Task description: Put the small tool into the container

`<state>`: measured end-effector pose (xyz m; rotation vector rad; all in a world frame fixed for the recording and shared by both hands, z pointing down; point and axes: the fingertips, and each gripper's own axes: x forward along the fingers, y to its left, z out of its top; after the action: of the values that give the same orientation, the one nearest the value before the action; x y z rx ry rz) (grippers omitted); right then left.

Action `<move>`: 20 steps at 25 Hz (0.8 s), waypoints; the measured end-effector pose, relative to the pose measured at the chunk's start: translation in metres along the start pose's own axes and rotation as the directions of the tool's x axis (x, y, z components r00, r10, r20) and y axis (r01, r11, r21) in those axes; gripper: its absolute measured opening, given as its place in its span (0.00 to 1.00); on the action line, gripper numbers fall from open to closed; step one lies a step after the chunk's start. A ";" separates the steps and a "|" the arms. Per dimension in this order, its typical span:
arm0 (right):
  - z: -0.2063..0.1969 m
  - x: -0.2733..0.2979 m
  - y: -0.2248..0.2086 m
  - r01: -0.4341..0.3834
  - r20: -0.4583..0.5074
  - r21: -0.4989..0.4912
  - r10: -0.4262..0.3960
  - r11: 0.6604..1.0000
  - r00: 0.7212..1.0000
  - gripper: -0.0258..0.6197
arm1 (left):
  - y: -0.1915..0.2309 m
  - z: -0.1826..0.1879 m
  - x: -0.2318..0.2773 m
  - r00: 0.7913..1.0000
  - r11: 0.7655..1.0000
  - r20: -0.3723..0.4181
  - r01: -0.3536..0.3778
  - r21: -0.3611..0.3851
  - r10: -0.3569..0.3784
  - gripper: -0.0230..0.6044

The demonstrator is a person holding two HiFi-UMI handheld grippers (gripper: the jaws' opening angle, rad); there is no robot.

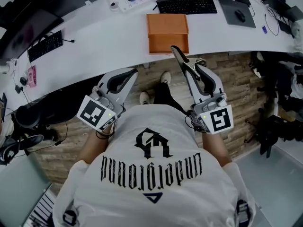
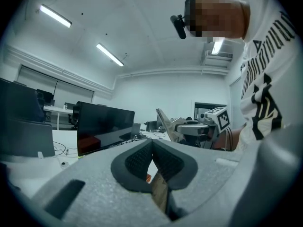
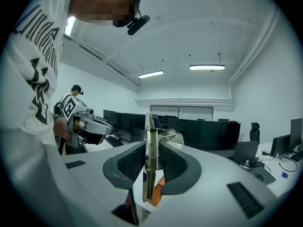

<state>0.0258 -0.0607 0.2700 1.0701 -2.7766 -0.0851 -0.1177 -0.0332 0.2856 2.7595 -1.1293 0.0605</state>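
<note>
An orange open container (image 1: 167,32) sits on the curved white desk (image 1: 104,41), straight ahead of me. My right gripper (image 1: 193,67) is shut on a small metal spring clamp (image 1: 182,59), held in the air just short of the desk edge, below and right of the container. In the right gripper view the clamp (image 3: 150,164) stands upright between the pads (image 3: 130,162) of that gripper (image 3: 151,150), with the orange container (image 3: 158,188) showing low behind it. My left gripper (image 1: 132,72) is shut and empty; its tips (image 2: 152,143) touch.
A black keyboard (image 1: 187,5) and a grey pad with a mouse (image 1: 236,13) lie behind the container. Another keyboard (image 1: 45,45) lies at the left. Below the desk are wood floor (image 1: 236,74) and black chairs (image 1: 274,122). A person (image 3: 75,90) stands far off.
</note>
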 end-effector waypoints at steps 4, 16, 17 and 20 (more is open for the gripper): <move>-0.005 0.017 -0.023 -0.031 -0.018 -0.006 0.031 1.000 0.999 0.18 | 0.013 0.000 0.021 1.000 1.000 -0.006 -0.020 -0.022 0.020 0.06; -0.043 0.069 -0.083 -0.181 -0.097 0.014 0.181 0.983 0.979 0.18 | 0.057 -0.013 0.085 0.993 0.990 -0.041 -0.117 -0.073 0.114 0.06; -0.047 0.074 -0.087 -0.199 -0.106 0.010 0.199 0.980 0.974 0.18 | 0.062 -0.017 0.090 0.991 0.989 -0.048 -0.127 -0.081 0.123 0.06; -0.056 0.089 -0.098 -0.248 -0.123 0.006 0.247 0.969 0.961 0.18 | 0.077 -0.027 0.105 0.986 0.983 -0.069 -0.159 -0.097 0.153 0.06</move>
<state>0.0357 -0.1928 0.3259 0.6913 -2.7681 -0.0008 -0.0954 -0.1557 0.3325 2.5585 -1.2925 0.1026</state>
